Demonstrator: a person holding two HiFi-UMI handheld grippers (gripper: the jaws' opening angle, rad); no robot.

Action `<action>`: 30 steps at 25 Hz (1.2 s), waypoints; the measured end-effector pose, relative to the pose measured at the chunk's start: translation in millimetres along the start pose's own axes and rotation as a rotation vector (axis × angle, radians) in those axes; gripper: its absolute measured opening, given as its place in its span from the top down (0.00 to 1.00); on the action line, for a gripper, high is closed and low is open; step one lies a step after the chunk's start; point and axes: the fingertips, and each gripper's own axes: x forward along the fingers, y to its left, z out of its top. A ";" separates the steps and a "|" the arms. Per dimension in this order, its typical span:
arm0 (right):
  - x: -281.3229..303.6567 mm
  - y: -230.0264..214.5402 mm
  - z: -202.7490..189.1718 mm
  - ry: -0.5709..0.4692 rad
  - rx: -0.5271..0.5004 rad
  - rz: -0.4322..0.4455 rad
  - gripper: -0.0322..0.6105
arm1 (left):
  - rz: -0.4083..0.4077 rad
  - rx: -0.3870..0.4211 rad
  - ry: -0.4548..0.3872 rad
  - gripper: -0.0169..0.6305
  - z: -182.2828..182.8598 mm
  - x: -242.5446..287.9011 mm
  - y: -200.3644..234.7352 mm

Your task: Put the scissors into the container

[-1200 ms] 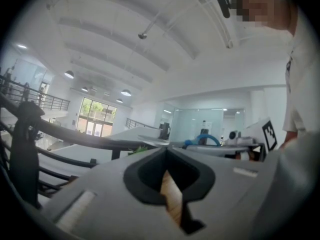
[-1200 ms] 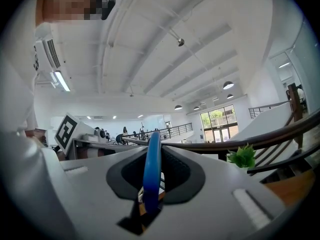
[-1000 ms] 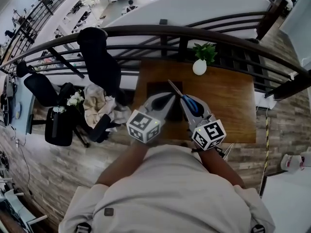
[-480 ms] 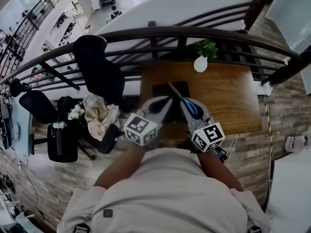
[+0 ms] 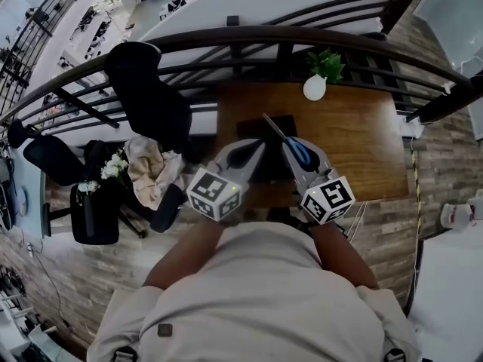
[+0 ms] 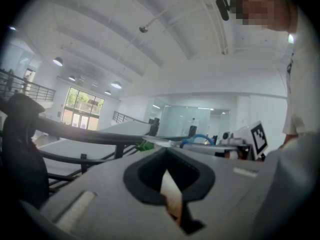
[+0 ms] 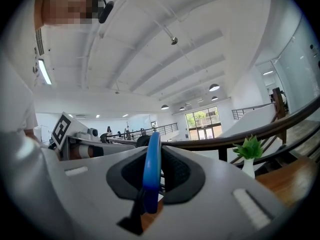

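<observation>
In the head view my right gripper [image 5: 291, 145] is shut on the blue handle of the scissors [image 5: 302, 154]. Their metal blades slant up and left over a dark rectangular container [image 5: 251, 129] on the wooden table [image 5: 355, 142]. The right gripper view shows the blue handle [image 7: 151, 166] standing on edge between the jaws of the right gripper [image 7: 156, 150]. My left gripper [image 5: 255, 146] hovers just left of the scissors over the container's near side. Its jaws [image 6: 167, 153] are shut with nothing between them. The scissors [image 6: 199, 138] also show at the right of the left gripper view.
A white vase with a green plant [image 5: 315, 86] stands at the table's far edge, before a dark curved railing [image 5: 249, 40]. A black office chair [image 5: 147, 89] and a chair with cloth on it [image 5: 147, 173] stand left of the table.
Both grippers have moved a little forward over the table and slightly lower. The right one still holds the scissors, and the left one stays shut.
</observation>
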 end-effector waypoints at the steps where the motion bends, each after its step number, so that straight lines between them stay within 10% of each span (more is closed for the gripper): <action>1: 5.8 -1.6 -2.4 0.009 0.006 0.012 0.87 | 0.008 -0.003 -0.002 0.97 0.3 1.0 6.4; 30: 71.8 -95.2 -151.1 0.386 0.167 0.239 0.87 | 0.109 -0.168 0.261 0.97 -157.7 61.3 109.4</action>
